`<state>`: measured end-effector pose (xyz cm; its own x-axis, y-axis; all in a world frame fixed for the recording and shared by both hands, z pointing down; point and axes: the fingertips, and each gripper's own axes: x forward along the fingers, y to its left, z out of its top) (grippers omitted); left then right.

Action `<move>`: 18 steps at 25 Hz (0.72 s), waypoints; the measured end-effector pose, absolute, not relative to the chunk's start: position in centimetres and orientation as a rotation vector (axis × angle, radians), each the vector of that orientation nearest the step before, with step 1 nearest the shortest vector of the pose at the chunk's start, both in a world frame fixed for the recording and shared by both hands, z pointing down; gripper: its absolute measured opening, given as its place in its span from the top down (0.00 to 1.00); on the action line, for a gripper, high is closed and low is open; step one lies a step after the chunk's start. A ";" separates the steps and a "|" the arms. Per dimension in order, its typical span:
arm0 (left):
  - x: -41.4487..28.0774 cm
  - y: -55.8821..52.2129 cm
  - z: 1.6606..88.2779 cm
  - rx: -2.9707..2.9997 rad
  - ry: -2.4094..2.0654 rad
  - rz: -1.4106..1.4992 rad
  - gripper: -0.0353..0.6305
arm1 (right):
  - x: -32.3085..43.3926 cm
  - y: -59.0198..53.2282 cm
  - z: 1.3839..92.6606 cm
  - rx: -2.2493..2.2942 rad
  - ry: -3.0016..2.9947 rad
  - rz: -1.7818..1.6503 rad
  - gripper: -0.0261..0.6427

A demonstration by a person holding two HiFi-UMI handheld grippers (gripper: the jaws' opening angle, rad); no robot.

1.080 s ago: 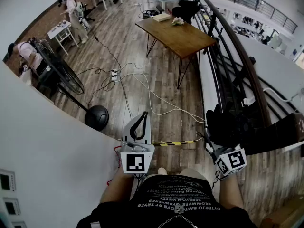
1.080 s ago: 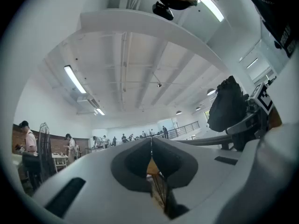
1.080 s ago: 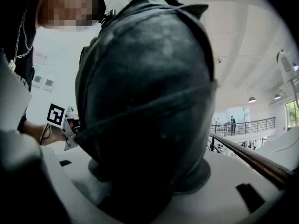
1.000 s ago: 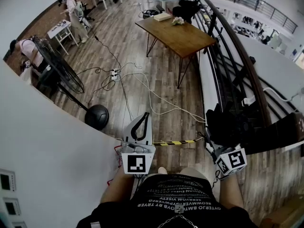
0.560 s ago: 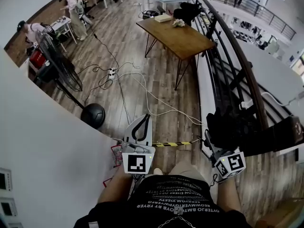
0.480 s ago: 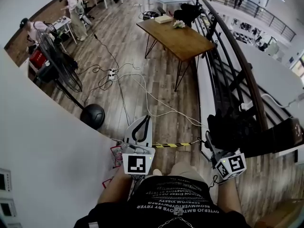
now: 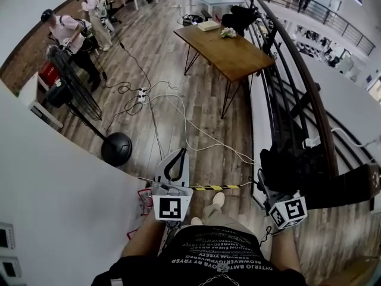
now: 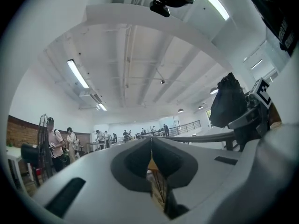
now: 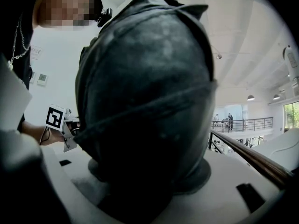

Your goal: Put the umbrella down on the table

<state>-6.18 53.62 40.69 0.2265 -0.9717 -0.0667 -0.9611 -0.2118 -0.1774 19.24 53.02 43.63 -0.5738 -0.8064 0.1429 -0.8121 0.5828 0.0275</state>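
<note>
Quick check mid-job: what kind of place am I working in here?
Probably an open-plan workshop or lab, seemingly on a mezzanine: a wooden table on plank flooring, cables trailing to a power strip, and a long railing.

A wood-plank floor (image 7: 172,52) strewn with white cables (image 7: 178,115) ran past a standing fan (image 7: 74,82) and a wooden bench (image 7: 229,49) on black legs, with a dark railing (image 7: 297,82) along the right, a white wall (image 7: 53,219) close by and strip lights (image 8: 77,73) overhead
</note>
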 end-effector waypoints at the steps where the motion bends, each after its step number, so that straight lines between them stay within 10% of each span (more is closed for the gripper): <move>1: -6.0 53.0 40.6 -2.317 1.846 -0.094 0.90 | 19.4 52.6 43.6 1.367 -2.668 0.071 0.55; 18: -4.0 43.0 43.2 -2.386 1.871 -0.196 0.90 | 22.3 42.0 46.3 1.333 -2.675 0.209 0.54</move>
<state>-3.96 42.95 43.23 0.2354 -0.9712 0.0378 -0.9580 -0.2384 -0.1595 22.32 42.00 46.34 -0.5957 -0.7801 0.1912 -0.8004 0.5966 -0.0595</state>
